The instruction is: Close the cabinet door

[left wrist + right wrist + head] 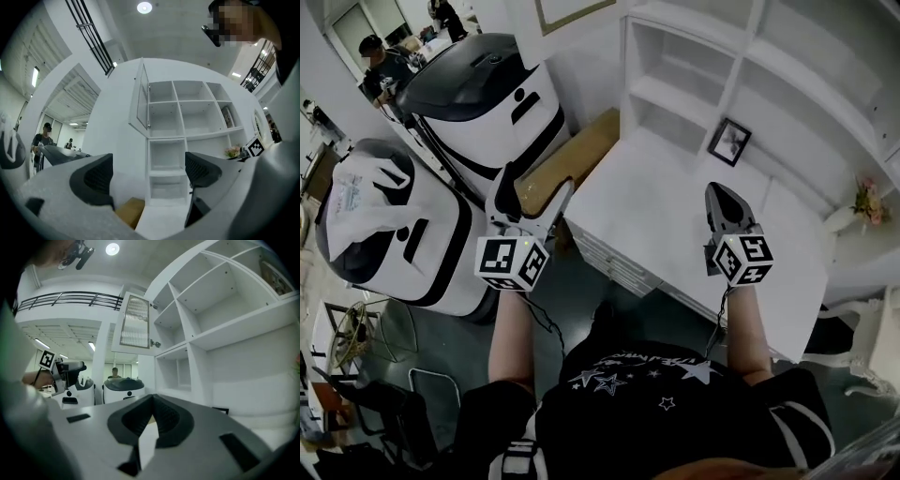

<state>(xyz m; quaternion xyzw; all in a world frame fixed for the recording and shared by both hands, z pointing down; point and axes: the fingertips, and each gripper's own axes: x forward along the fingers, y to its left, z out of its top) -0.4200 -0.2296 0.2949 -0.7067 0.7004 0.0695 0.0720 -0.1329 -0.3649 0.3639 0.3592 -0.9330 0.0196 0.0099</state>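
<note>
cabinet door (137, 323): ribbed glass seen in smooth white frame | shelving (220, 301): white, matt, smooth | desk top (675, 216): white, smooth, slight sheen noted | box (577, 155): brown matt cardboard | robot shells (502, 131): glossy white plastic | left gripper (150, 172): body matt grey plastic, pads (96, 177) black, cross-hatched texture recorded

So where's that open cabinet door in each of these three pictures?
Head view: the cabinet door is probably the framed panel cut off at the top edge, left of the white shelves; not certain.
Left gripper view: upper centre, swung out from the shelves' left side.
Right gripper view: upper centre-left, its ribbed glass pane showing.
Shared landmark: the white shelves, right of the door in all three.
</note>
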